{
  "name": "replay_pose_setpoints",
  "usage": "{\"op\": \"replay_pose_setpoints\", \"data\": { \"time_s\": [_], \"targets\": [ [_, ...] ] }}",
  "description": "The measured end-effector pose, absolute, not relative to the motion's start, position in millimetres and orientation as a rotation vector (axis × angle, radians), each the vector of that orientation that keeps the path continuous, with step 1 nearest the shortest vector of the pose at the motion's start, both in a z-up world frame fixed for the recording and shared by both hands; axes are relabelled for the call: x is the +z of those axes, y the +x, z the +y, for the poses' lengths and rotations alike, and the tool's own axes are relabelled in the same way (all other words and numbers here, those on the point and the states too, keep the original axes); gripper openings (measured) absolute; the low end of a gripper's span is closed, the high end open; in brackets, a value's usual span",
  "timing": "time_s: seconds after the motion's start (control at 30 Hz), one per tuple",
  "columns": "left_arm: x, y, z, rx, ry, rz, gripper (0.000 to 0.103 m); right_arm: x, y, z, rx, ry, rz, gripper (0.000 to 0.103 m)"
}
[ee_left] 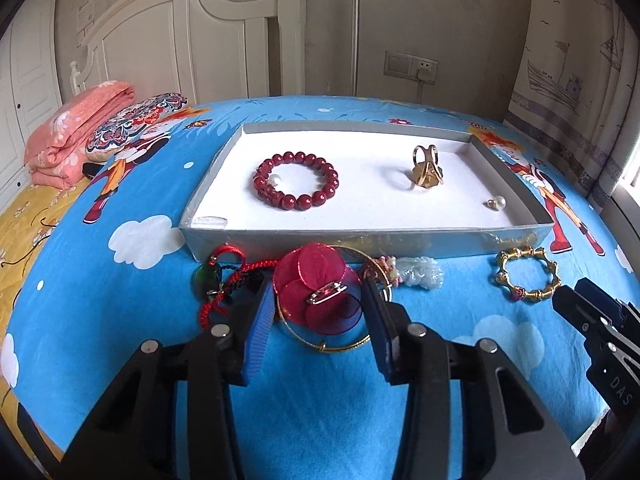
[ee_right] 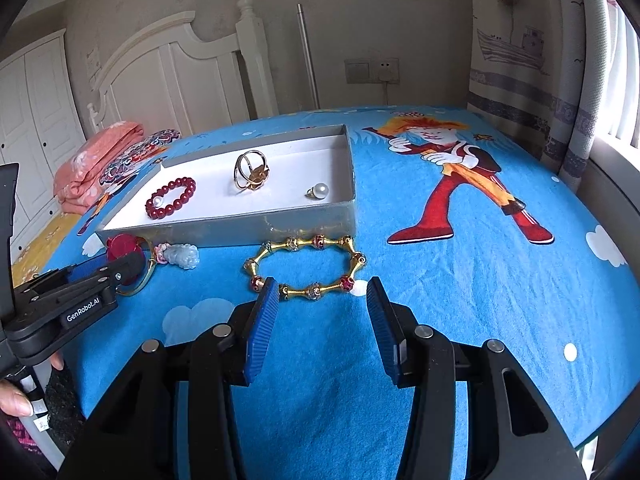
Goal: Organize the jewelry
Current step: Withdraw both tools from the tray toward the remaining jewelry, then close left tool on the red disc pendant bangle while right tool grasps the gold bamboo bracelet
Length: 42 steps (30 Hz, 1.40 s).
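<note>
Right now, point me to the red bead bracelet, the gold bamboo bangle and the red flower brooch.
red bead bracelet (ee_left: 296, 181): left wrist view, on its near beads.
gold bamboo bangle (ee_right: 316, 291): right wrist view, on its near segment.
red flower brooch (ee_left: 316, 276): left wrist view, on an upper petal.

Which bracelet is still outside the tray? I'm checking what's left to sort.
The gold bamboo-link bracelet lies on the blue bedsheet beside the tray; the dark red beaded bracelet already sits inside it.
</note>
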State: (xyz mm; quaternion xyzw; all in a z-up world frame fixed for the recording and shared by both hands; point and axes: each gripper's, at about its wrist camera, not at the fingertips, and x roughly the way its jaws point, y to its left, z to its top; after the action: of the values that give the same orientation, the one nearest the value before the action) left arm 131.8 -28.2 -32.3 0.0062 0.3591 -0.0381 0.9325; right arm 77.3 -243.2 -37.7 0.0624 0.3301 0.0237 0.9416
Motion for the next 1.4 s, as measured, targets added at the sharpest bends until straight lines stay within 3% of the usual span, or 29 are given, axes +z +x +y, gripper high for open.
{"op": "replay_pose_setpoints", "data": {
  "time_s": [0.07,0.47,0.8,1.03,1.2,1.4],
  "targets": [
    [-31.2,128.8,-24.6,-0.085,-0.005,0.718,0.034,-38.6,77.8,-243.3,0.046,0.126,0.678,0.045],
    [-29.6,96.5,-6.5,-0.096,-0.005,0.65,0.033,-32.7,90.5,-216.2,0.125,0.024,0.694,0.045],
    [-26.0,92.4,17.2,-0.086,-0.048,0.642,0.033,-38.4,86.2,-200.8,0.271,0.036,0.828,0.045],
    [-25.4,87.8,16.6,-0.1,-0.041,0.64,0.034,-29.1,89.2,-191.6,0.242,-0.038,0.745,0.045],
    [-29.8,83.6,3.8,-0.123,-0.017,0.65,0.046,-36.9,112.7,-208.7,0.171,-0.073,0.798,0.046],
    [-35.5,90.0,0.5,-0.098,0.007,0.659,0.046,-40.2,93.5,-210.2,0.19,-0.072,0.819,0.046]
  ]
}}
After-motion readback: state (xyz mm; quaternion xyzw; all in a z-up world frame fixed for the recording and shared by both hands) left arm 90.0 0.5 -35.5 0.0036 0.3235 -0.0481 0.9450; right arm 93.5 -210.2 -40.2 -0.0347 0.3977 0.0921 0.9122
